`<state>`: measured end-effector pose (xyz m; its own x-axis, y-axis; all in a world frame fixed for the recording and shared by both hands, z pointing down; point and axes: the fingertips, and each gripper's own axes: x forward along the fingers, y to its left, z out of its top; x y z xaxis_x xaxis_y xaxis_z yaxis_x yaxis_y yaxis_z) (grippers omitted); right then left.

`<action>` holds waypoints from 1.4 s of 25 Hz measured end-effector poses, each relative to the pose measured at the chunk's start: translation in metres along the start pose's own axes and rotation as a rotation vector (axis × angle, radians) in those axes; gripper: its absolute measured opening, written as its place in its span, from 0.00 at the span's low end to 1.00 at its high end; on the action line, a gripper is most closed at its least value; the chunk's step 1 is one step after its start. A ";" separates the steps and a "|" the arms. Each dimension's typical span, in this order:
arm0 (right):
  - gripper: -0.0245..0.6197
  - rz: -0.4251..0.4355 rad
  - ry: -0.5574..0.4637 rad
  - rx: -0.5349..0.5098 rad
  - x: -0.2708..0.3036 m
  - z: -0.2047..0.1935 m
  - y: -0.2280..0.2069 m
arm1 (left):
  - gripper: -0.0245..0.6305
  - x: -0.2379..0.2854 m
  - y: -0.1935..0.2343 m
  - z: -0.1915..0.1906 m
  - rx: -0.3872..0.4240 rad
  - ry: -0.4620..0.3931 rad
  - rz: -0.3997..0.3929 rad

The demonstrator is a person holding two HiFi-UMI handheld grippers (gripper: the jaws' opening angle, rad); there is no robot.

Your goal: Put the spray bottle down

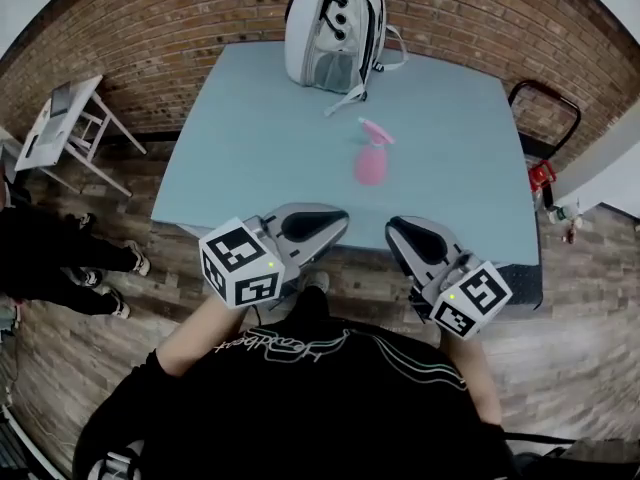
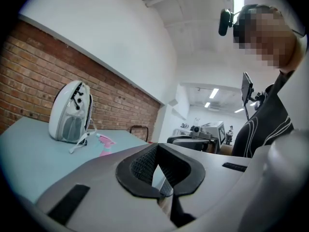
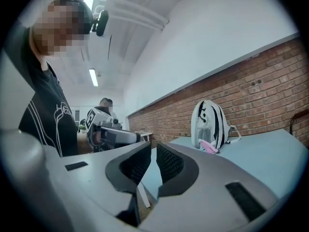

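The pink spray bottle [image 1: 370, 160] stands upright on the light blue table [image 1: 250, 138], free of both grippers. It also shows small in the left gripper view [image 2: 105, 146] and in front of the backpack in the right gripper view [image 3: 208, 146]. Both grippers are drawn back at the table's near edge, close to my body. My left gripper [image 1: 335, 223] [image 2: 157, 161] has its pads meeting, with nothing between them. My right gripper [image 1: 398, 230] [image 3: 153, 161] shows a narrow slit between its pads and holds nothing.
A white and grey backpack [image 1: 335, 28] stands at the table's far side against the brick wall. A white stand [image 1: 70, 118] is at the left, a black frame [image 1: 545, 98] with a red item at the right. Another person's legs [image 1: 60, 258] show at the far left.
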<state>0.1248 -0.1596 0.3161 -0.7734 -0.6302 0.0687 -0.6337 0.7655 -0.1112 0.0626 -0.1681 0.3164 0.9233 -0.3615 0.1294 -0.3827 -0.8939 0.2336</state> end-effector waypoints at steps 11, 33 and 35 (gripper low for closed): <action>0.08 0.070 0.033 0.073 -0.024 -0.004 0.047 | 0.05 -0.017 -0.055 -0.009 0.025 0.027 -0.015; 0.06 0.045 0.050 0.078 -0.030 -0.012 0.061 | 0.05 -0.025 -0.070 -0.008 0.010 0.029 -0.008; 0.06 0.041 0.045 0.077 -0.030 -0.010 0.060 | 0.05 -0.026 -0.070 -0.007 0.012 0.030 -0.008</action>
<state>0.1097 -0.0931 0.3174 -0.7995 -0.5910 0.1072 -0.5999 0.7769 -0.1909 0.0651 -0.0941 0.3031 0.9250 -0.3464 0.1564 -0.3747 -0.8999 0.2231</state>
